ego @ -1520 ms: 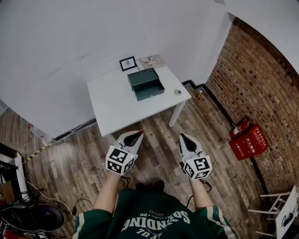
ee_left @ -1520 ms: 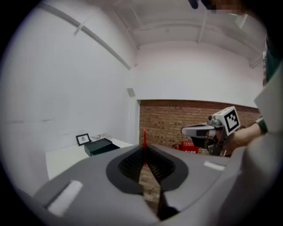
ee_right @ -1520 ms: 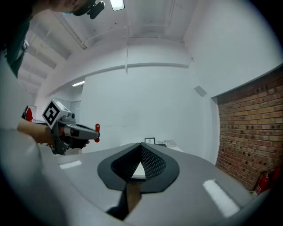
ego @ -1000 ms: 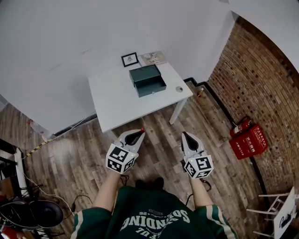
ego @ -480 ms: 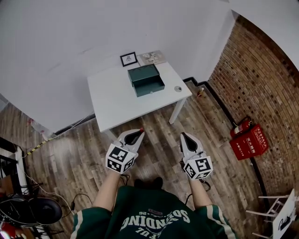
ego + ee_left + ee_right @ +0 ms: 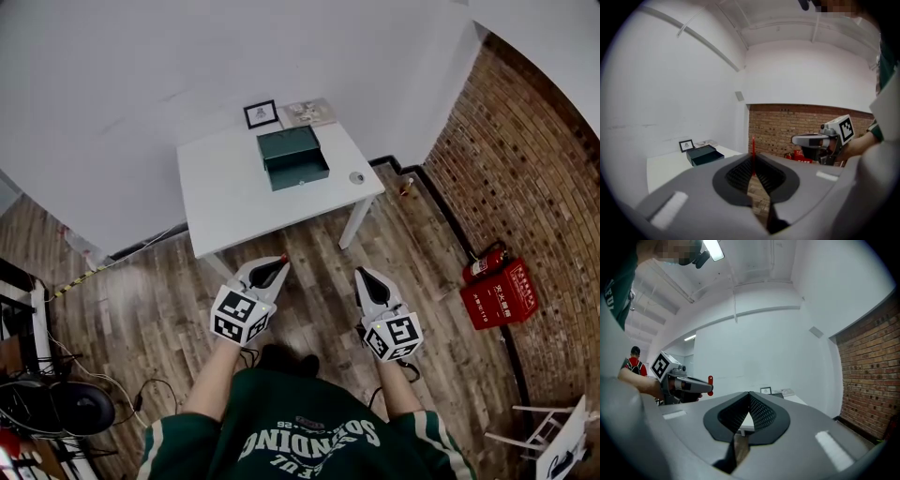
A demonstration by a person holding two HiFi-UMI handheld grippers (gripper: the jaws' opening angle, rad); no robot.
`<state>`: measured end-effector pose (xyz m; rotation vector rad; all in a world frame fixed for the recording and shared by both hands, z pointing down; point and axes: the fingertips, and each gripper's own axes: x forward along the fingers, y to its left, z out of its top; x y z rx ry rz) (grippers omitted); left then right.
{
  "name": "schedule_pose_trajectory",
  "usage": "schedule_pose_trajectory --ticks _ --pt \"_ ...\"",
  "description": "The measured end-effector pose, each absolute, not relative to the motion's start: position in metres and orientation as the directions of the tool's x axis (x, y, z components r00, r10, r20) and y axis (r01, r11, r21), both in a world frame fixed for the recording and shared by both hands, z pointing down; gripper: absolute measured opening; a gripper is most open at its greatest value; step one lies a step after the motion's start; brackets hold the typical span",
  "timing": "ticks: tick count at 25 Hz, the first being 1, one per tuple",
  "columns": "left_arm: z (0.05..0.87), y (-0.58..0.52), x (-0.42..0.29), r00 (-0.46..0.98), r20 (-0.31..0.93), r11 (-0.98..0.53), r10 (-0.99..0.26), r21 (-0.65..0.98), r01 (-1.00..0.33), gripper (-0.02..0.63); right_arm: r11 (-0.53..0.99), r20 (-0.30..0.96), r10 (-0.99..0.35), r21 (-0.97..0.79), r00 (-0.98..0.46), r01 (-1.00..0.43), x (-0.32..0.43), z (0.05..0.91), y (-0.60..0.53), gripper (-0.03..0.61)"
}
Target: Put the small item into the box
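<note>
Writing first: white block lettering on green sweatshirt (image 6: pixel 305 441) ran upside down in head view and was not safely readable. Red case (image 6: pixel 500 292) by brick wall (image 6: pixel 534 169) carried white characters, too small to read. Red fire extinguisher (image 6: pixel 483 262) sat just beside it on wood floor (image 6: pixel 309 251). Marker cubes (image 6: pixel 239 317) on both grippers showed black-and-white square codes, no text. Black picture frame (image 6: pixel 261 114) and pale booklet (image 6: pixel 307 112) sat at far edge of white desk (image 6: pixel 225 202), print illegible.

Small item (image 6: pixel 356 177) was round and grey, ring-like with darker centre, tiny in view. It lay on desk near right edge, right of box (image 6: pixel 293 157), apart from it and not inside. Box was dark green and rectangular, standing open with inside facing up. It sat toward desk's far side, just in front of frame and booklet.

Left gripper (image 6: pixel 272 272) and right gripper (image 6: pixel 366 281) hung over floor on near side of desk, well apart from desk things, pointing toward it. Left gripper's fingers were pressed together at tips, red strip along seam, nothing between them. Right gripper's fingers were also pressed together, nothing held.
</note>
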<state>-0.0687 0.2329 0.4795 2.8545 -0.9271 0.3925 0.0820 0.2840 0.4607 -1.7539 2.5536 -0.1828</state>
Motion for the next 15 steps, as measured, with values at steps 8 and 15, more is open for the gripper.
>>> schedule_pose_trajectory --ticks 8,15 --pt "0.477 0.213 -0.058 0.776 0.279 -0.805 -0.566 0.017 -0.593 0.062 0.371 0.039 -0.924 -0.143 -0.380 -0.918 0.091 0.464 0.265 0.002" --pt "0.483 0.163 -0.053 0.778 0.277 -0.805 -0.564 0.026 -0.593 0.061 0.375 0.054 -0.921 -0.160 -0.387 -0.913 0.094 0.474 0.219 0.002"
